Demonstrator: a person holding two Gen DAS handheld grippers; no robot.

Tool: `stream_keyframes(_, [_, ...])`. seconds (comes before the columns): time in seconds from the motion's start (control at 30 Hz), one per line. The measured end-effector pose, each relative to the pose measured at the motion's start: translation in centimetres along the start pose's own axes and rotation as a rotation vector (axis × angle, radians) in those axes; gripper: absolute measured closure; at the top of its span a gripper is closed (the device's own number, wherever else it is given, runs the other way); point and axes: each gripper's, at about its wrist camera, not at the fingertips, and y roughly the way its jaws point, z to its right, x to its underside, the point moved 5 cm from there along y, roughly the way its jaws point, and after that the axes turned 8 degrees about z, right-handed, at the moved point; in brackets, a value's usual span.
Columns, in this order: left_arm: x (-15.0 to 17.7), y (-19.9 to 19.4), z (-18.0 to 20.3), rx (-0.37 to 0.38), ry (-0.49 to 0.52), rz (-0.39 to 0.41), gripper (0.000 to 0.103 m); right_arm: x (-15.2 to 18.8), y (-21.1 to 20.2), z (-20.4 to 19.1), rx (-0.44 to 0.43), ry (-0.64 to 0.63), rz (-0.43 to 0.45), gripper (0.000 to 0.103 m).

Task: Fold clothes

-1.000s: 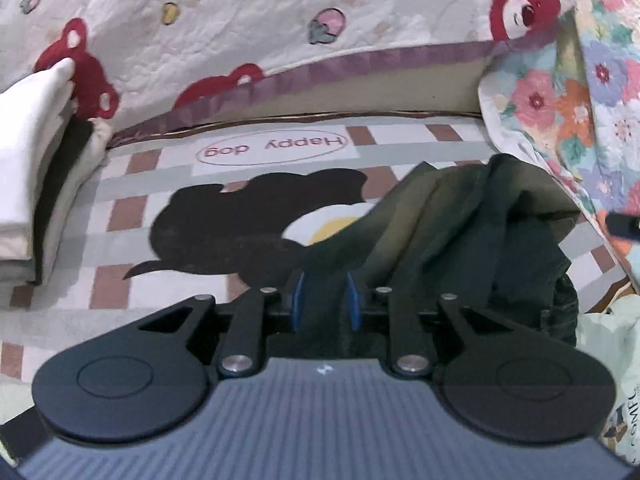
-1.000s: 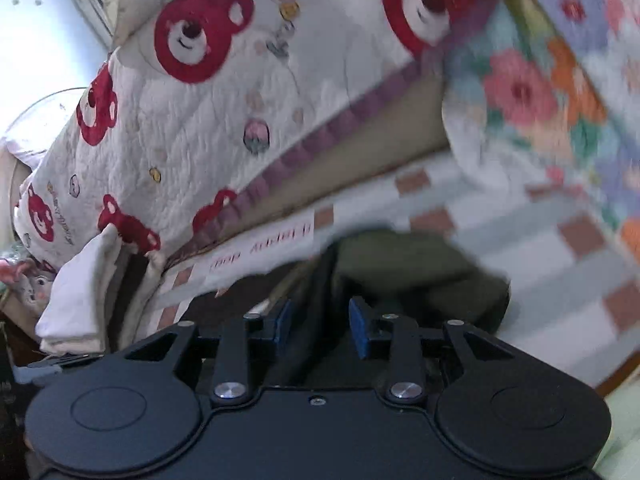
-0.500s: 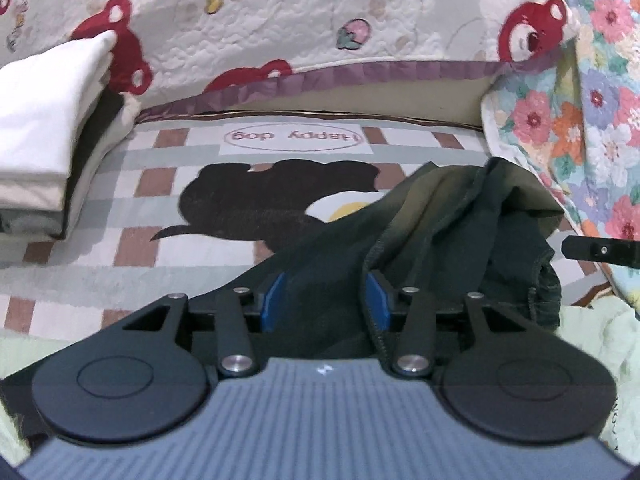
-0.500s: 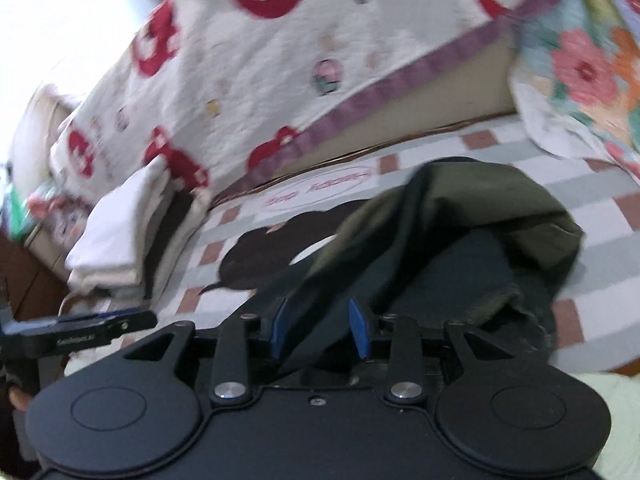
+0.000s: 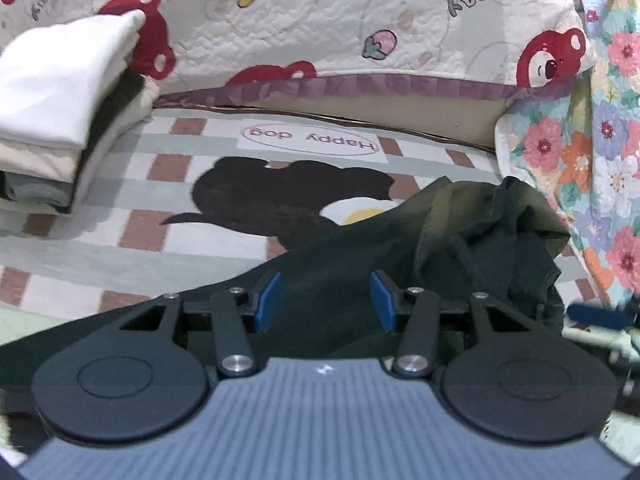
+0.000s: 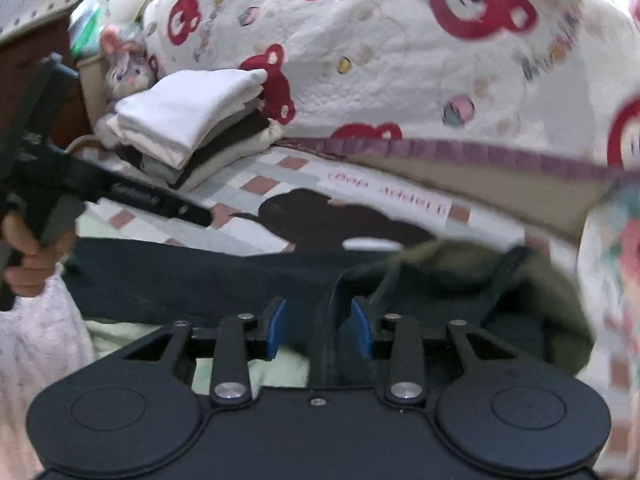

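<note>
A dark green garment (image 5: 460, 240) lies crumpled on the checked "Happy dog" mat (image 5: 120, 216), bunched toward the right. My left gripper (image 5: 324, 300) is open, its blue pads spread wide over the garment's flat near edge without pinching it. In the right wrist view the same garment (image 6: 240, 276) stretches across the front. My right gripper (image 6: 318, 326) stands part open with a fold of the dark cloth hanging between its pads. The left gripper's body (image 6: 60, 188), held in a hand, shows at the left of that view.
A stack of folded white, cream and dark clothes (image 5: 60, 120) sits at the mat's far left, also in the right wrist view (image 6: 192, 120). A bear-print quilt (image 5: 320, 20) rises behind. A floral quilt (image 5: 600, 160) borders the right. A plush rabbit (image 6: 124, 68) sits behind the stack.
My left gripper has opened from pinching the garment to wide open. The right gripper has swung leftward and stays part open around the cloth. The garment now lies flatter across the front.
</note>
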Motion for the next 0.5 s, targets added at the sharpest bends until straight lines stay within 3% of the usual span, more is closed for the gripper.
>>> stream_keyframes(0.13, [0.9, 1.9, 2.0, 0.05, 0.014, -0.018, 0.055, 2.1, 0.4, -0.3, -0.025, 0.034, 0.019, 0.062])
stream_keyframes(0.23, [1.8, 3.7, 3.7, 0.093, 0.026, -0.044, 0.055, 3.6, 2.2, 1.8, -0.015, 0.164, 0.018, 0.062])
stream_keyframes(0.5, [3.0, 6.5, 7.4, 0.235, 0.032, -0.094, 0.055, 6.3, 2.2, 13.0, 0.218, 0.416, 0.023, 0.062])
